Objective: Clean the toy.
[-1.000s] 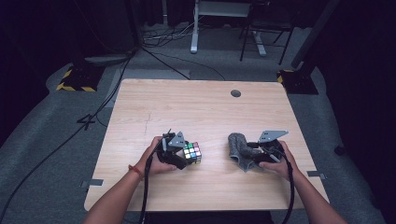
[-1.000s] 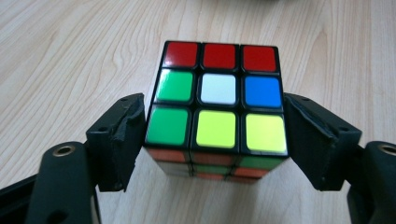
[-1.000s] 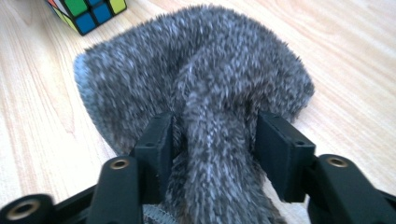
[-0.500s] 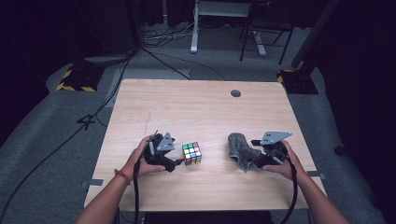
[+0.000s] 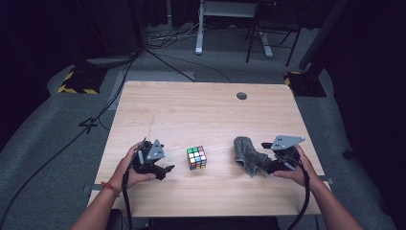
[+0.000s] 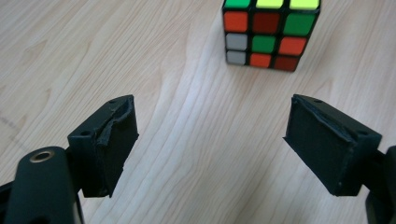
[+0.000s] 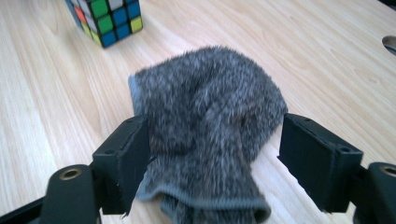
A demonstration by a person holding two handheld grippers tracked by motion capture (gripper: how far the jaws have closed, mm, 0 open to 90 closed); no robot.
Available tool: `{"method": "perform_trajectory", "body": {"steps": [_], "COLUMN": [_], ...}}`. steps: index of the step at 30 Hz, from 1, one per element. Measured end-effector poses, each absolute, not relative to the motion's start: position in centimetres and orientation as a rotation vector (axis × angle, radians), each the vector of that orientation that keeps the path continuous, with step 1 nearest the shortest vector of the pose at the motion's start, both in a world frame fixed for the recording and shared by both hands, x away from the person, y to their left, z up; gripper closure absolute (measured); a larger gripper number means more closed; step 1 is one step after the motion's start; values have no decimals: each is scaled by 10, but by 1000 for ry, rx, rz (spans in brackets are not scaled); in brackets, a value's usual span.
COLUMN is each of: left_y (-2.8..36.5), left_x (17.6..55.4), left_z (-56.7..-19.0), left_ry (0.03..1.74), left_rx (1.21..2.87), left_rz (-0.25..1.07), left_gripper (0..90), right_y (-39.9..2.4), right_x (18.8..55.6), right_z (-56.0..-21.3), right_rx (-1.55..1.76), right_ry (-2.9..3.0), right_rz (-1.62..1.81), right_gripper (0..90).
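Two grippers at the near edge of the wooden table [image 5: 201, 105]. Left gripper [image 5: 165, 168]: released, jaws spread, bare tabletop between them; Rubik's cube [image 5: 197, 157] just ahead, apart from both pads, resting flat near the table's middle front. Right gripper [image 5: 262, 165]: jaws just widened, grey fuzzy sock [image 5: 249, 154] lying between them, right pad clear of the fabric, left pad at its edge, no squeeze visible. Sock crumpled on the table, right of the cube, well apart from it.
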State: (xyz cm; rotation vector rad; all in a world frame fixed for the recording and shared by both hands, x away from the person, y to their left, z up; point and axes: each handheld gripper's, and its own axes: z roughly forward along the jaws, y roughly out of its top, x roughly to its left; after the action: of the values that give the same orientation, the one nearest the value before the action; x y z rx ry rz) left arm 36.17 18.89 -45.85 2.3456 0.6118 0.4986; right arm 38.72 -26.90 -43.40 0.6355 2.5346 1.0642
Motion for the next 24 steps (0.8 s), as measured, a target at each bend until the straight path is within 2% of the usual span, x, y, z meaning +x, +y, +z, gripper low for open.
{"method": "perform_trajectory", "body": {"steps": [16, 24], "left_y": [223, 234], "left_x": [351, 346], "left_z": [-474, -485], "left_ry": [720, 756], "left_rx": [2378, 2372], "left_rz": [522, 512], "left_gripper": [170, 182], "right_y": [-318, -347], "right_x": [367, 363], "right_z": [-448, -471], "right_rx": [743, 871], "right_ry": [2500, 2469], "right_rz": [987, 963], "right_gripper": [250, 247]}}
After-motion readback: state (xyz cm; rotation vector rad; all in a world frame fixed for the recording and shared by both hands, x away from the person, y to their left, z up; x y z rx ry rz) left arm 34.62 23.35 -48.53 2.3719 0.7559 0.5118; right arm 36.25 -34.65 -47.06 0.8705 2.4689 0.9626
